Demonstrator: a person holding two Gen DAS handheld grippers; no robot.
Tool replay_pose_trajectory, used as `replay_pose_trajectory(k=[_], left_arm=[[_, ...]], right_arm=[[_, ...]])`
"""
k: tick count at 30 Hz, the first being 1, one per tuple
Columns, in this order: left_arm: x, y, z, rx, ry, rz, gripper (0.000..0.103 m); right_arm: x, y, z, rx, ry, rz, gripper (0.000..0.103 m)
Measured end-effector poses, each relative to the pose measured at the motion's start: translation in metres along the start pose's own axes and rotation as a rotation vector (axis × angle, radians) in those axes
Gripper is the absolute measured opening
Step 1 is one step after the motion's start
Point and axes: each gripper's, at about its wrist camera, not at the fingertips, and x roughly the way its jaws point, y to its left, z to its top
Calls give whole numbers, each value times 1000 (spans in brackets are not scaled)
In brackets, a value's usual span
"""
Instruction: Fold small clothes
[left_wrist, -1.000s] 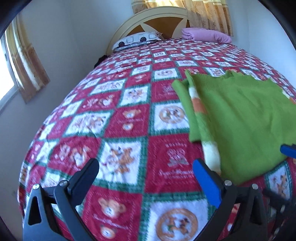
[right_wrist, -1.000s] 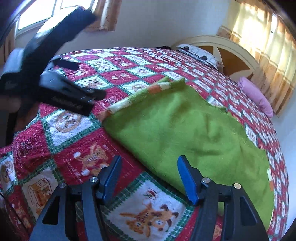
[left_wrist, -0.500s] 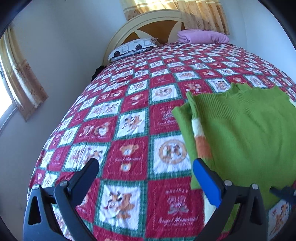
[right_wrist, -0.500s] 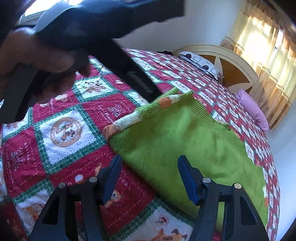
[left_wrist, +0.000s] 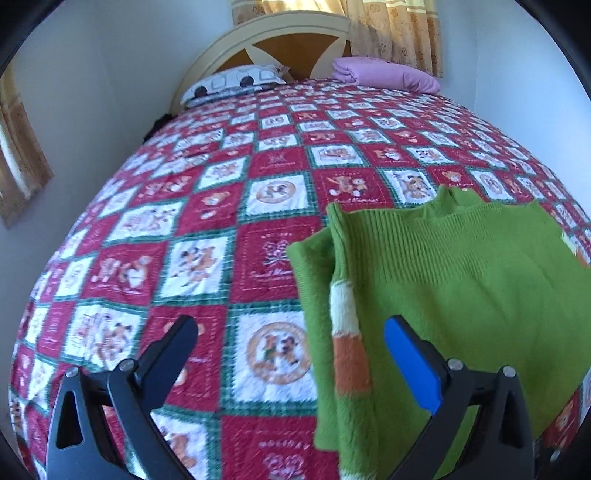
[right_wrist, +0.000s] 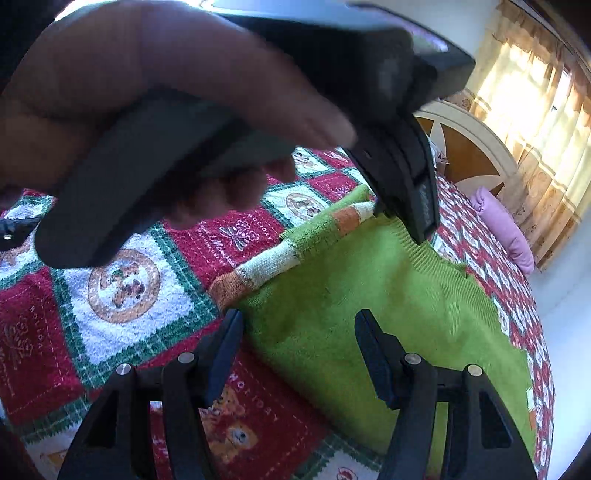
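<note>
A small green knit sweater (left_wrist: 461, 280) lies flat on the bed, with its orange and white striped sleeve (left_wrist: 347, 332) folded in along the left side. My left gripper (left_wrist: 291, 343) is open and empty, hovering over the sleeve edge. In the right wrist view the sweater (right_wrist: 369, 302) and striped sleeve (right_wrist: 273, 262) lie ahead. My right gripper (right_wrist: 299, 328) is open and empty, just above the sweater's near left corner. The left gripper and the hand holding it (right_wrist: 184, 110) fill the upper part of that view.
The bed has a red, white and green patchwork quilt (left_wrist: 207, 258). A patterned pillow (left_wrist: 236, 81) and a folded pink cloth (left_wrist: 388, 74) lie by the headboard. A wall runs along the bed's left side, and curtains hang behind the headboard.
My left gripper has moved forward and right over the sweater's sleeve side, filling more of the right wrist view. My right gripper has moved closer to the sweater's near corner.
</note>
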Motion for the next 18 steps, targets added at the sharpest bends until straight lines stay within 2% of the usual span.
replay_pose_trajectory(k=[6,11,14,17,18], left_arm=[[26,-4,10,-5,39,-30,101],[52,1,16,-51,98,-84,83],[60,6,18,-94,102,-131,72],[63,7,18,-113,109,-211,49],[64,6,18,-115,113,-250,34]], right_arm=[[2,-1,2,7,-15,-3,63],[4,-1,5,11,-31,-4,63],[8,-4,9,34,-31,12,63],[12,-8,12,53,-30,27,63],[14,-9,12,62,-24,45,54]])
